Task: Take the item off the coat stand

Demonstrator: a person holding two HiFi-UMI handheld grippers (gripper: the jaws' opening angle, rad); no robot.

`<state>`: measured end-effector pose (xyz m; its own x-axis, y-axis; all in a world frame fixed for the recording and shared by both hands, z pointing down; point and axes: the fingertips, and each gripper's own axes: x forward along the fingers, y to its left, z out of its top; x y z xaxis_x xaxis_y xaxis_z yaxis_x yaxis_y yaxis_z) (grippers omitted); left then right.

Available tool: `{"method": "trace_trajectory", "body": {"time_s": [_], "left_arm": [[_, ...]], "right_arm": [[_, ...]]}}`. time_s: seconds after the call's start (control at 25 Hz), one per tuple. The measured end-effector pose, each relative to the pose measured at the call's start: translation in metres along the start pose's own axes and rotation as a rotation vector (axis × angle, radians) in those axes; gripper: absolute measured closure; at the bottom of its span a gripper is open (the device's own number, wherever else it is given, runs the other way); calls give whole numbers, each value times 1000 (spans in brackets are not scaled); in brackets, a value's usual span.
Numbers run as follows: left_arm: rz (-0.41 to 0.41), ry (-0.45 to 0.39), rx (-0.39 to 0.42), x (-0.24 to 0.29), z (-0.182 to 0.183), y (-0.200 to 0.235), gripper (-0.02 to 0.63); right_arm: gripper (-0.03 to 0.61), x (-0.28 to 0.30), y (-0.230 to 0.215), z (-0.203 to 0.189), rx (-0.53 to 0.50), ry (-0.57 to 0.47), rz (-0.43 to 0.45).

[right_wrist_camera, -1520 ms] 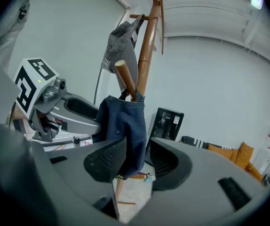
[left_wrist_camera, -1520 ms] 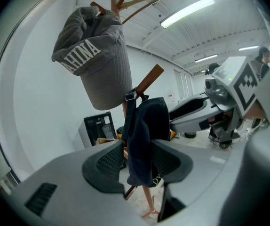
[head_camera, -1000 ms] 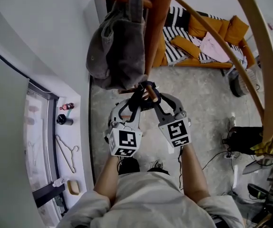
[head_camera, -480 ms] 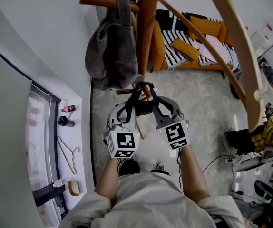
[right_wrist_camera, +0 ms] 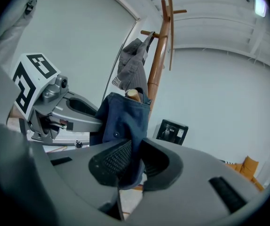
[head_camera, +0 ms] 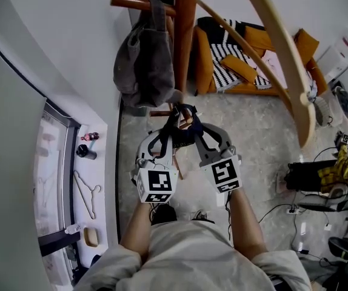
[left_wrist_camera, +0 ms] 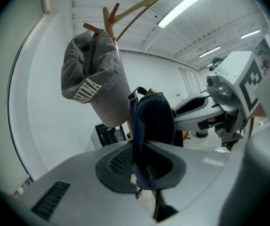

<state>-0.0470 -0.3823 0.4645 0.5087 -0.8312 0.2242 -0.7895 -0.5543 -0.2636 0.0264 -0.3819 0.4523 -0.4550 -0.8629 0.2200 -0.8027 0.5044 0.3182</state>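
A dark blue fabric item (right_wrist_camera: 123, 121) hangs low on the wooden coat stand (head_camera: 185, 35). Its top is caught over a short peg (right_wrist_camera: 133, 95), whose pale tip shows just above the cloth in the right gripper view. I have it pinched from two sides. The left gripper (left_wrist_camera: 142, 161) and the right gripper (right_wrist_camera: 130, 161) have just been closing their jaws, and each now clamps its ribbed pads on a fold of the cloth, which spills out below them. From the head view the two tools converge on the item right in front of the stand's pole, held nearly level. My judgement is that the paired grip is there so the cloth can rise evenly and slip clear of the peg without snagging on one side; it has not come off yet. A grey cap (left_wrist_camera: 95, 79) with white lettering hangs from a higher peg (head_camera: 131, 2), up and to the left of the blue item. The two are close enough that I cannot tell whether they brush. Much stays unclear: the grippers' arms cover most of the item from above, so I cannot say whether it is a cap, a bag or a garment, nor how its dark strap loops round the peg. The stand's top is cut off at the frame edge and its foot is not in sight. Beyond it an orange sofa (head_camera: 256, 38) sits well apart.
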Motion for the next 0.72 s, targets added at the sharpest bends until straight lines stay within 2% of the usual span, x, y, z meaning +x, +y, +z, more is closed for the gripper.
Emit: {"method": "trace_trajectory", "body": {"time_s": [0.72], "left_arm": [[56, -57, 19, -52, 37, -27, 571]], "right_arm": [[528, -57, 9, 30, -12, -102, 7]]}}
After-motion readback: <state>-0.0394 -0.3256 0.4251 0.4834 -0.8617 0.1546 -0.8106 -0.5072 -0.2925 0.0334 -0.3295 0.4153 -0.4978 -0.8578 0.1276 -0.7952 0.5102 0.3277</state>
